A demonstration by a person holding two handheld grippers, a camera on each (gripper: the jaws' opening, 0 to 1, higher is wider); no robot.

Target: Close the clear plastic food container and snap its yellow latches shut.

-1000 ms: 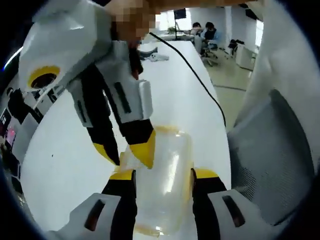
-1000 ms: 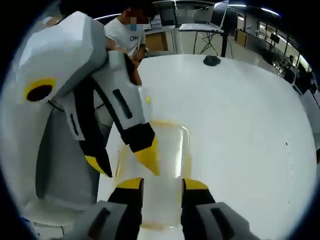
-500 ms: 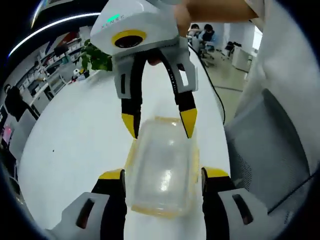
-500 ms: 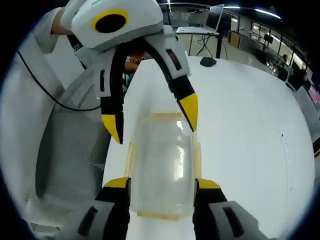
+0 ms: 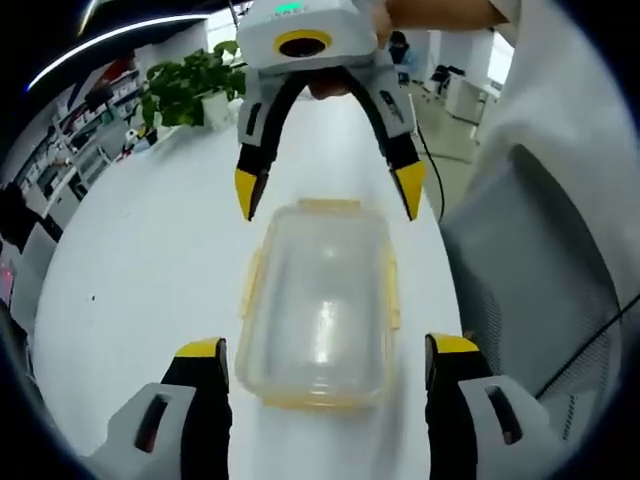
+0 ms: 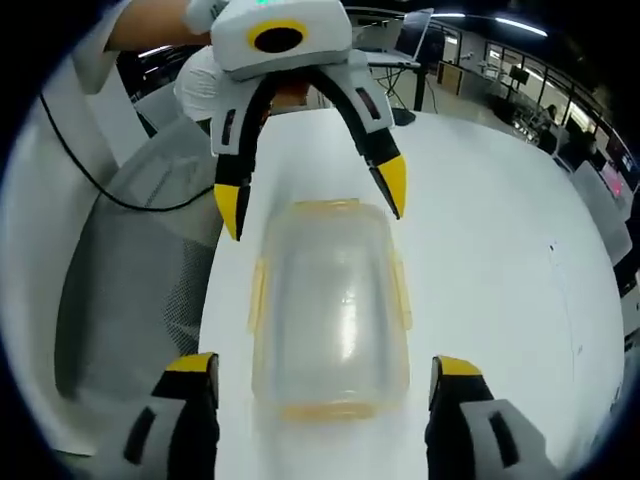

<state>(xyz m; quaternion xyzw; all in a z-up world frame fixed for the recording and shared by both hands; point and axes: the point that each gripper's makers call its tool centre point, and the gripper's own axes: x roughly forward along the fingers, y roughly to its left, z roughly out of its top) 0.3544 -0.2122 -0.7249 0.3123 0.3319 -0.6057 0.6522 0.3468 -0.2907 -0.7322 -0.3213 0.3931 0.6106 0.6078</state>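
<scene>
You are working over a clear container (image 5: 318, 300) that is lying on the white counter (image 5: 140, 270), close to the counter's edge on the side where a grey mesh chair (image 5: 530, 290) is standing. As far as these pictures show, the lid is already sitting down on the container, so the closing part looks done. The yellow latches (image 6: 400, 290) along the long sides and at both short ends are appearing to lie flat against the walls, but the plastic is pale and blurred and you cannot tell for certain whether each one is snapped home; treat the latching as the part still needing a check. Your left tongs (image 5: 325, 352) are standing wide apart, one yellow tip on each side of the container's near end and neither one touching it. Your right tongs (image 6: 328, 372) are likewise standing wide apart, straddling the opposite end without contact. In the left gripper view you are seeing the right tongs facing you from across the container, their yellow tips hovering just beyond its far corners; in the right gripper view the left tongs are doing the same from the other way. So the container is lying lengthwise between your two tools, free of both. If any latch is proving loose, you are well placed to press it.
</scene>
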